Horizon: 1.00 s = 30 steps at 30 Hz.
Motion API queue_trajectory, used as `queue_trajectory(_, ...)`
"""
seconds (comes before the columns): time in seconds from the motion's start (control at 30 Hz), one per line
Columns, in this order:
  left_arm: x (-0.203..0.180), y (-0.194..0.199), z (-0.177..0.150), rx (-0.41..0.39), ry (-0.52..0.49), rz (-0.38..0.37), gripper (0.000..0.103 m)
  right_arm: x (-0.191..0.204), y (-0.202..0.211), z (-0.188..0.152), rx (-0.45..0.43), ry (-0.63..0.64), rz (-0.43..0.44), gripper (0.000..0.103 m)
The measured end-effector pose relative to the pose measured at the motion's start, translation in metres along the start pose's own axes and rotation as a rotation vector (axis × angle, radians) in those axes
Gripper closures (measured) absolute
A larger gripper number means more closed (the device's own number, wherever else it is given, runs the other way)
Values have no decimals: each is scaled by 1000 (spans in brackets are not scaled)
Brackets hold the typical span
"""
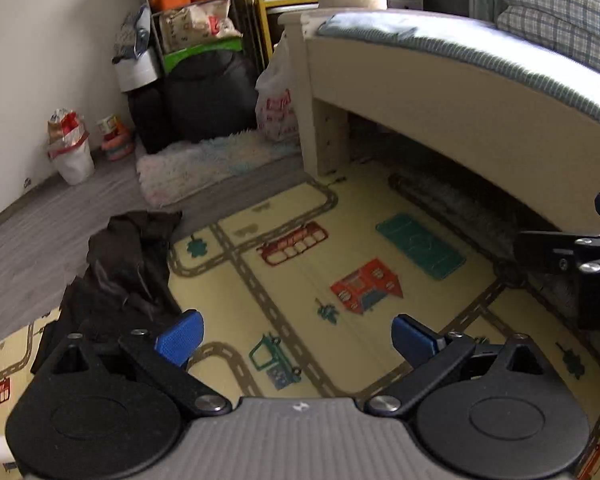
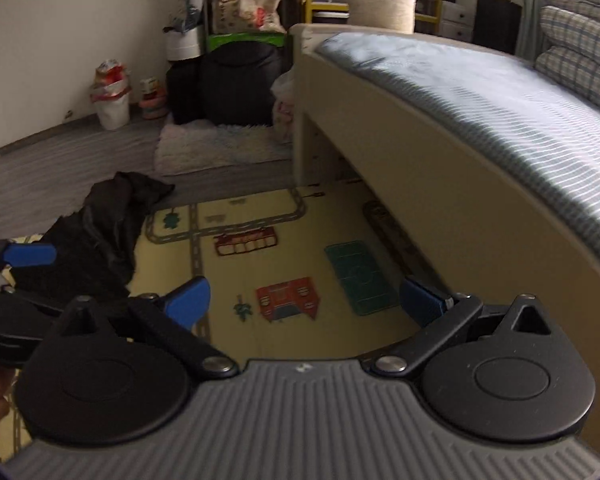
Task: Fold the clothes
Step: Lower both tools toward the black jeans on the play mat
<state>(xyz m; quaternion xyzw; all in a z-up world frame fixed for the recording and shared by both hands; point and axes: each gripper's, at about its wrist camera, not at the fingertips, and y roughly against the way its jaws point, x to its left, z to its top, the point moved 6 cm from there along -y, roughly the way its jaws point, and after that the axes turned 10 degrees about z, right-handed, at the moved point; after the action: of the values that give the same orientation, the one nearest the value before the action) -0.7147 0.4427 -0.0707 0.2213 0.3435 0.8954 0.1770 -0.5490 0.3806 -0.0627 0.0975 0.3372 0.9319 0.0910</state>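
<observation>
Blue ribbed pads [image 1: 179, 338] tip both tools. Left gripper [image 1: 298, 336]: fingers spread wide, holding nothing, above the play mat [image 1: 380, 208]. Right gripper [image 2: 304, 298]: fingers likewise spread wide and empty, above the same mat.

Play mat: yellow, printed with grey roads, a red house, a green pitch; no legible writing.

Black garment [image 1: 128, 268]: crumpled heap on the mat's left edge, spilling onto the grey floor [image 1: 40, 240], just beside the left gripper's left finger, untouched.

Bed frame [image 1: 420, 108]: cream, along the mat's right side, striped mattress [image 2: 480, 92] on top.

Fluffy rug [image 1: 204, 164]: beyond the mat's far edge.

Shelf unit [image 1: 192, 12]: beyond the rug; orange bins; package lettering unreadable.
</observation>
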Motion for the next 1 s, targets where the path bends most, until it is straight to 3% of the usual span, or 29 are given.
queue_trajectory(0.2, 43, -30, -68, 96, 55, 10, 1, 72, -43, -44, 125, 35, 56, 0)
queue_trajectory(0.27, 54, -41, -84, 114, 84, 15, 1, 95, -38, -52, 152, 43, 60, 0)
queue_trajectory(0.47, 91, -61, -126, 138, 145, 23, 1, 140, -66, -53, 159, 75, 69, 0)
queue_trajectory(0.77, 146, -71, -176, 186, 214, 87, 1, 229, -92, -87, 188, 211, 140, 0)
queue_trajectory(1.0, 190, -79, -203, 225, 292, 119, 1, 274, -115, -105, 233, 213, 198, 0)
